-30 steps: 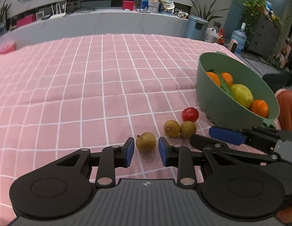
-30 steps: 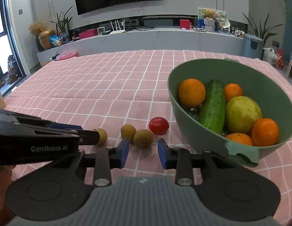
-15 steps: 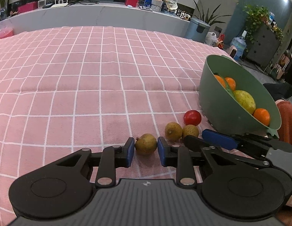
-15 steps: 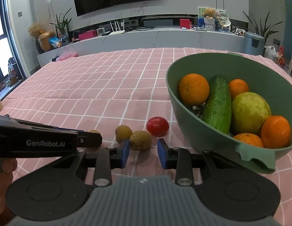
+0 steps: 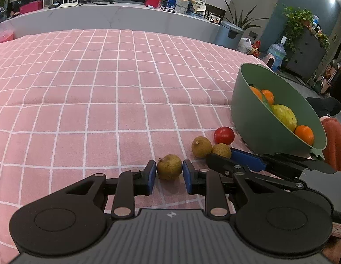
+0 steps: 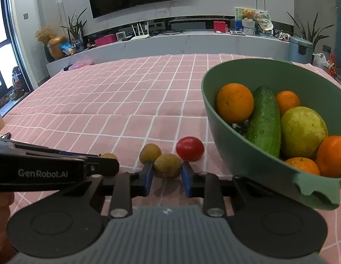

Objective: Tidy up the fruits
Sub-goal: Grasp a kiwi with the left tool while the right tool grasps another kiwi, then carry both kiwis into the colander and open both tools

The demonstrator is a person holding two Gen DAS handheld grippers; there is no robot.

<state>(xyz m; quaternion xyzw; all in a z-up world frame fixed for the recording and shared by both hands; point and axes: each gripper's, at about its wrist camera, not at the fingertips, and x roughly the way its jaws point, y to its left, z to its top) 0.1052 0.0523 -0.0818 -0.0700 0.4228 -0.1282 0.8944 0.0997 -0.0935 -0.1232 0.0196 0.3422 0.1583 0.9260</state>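
Note:
Three small brown longans and a red tomato point(image 5: 223, 135) lie on the pink checked cloth beside a green bowl point(image 5: 254, 118). My left gripper point(image 5: 169, 176) is open with one longan point(image 5: 169, 166) between its blue pads; small gaps show on both sides. My right gripper point(image 6: 166, 179) is open around another longan point(image 6: 167, 165), also with small gaps. The third longan point(image 6: 150, 153) sits just behind it, left of the tomato point(image 6: 190, 148). The bowl point(image 6: 247, 162) holds oranges, a cucumber point(image 6: 265, 121) and a yellow-green fruit.
The left gripper's body point(image 6: 45, 171) crosses the lower left of the right wrist view. The right gripper's arm point(image 5: 269, 165) lies at the right of the left wrist view. The bowl stands close to my right fingers. A grey counter point(image 5: 117, 17) runs behind the table.
Both grippers have moved forward and down, so each now has a longan between its pads. The fruits and the bowl have not moved.

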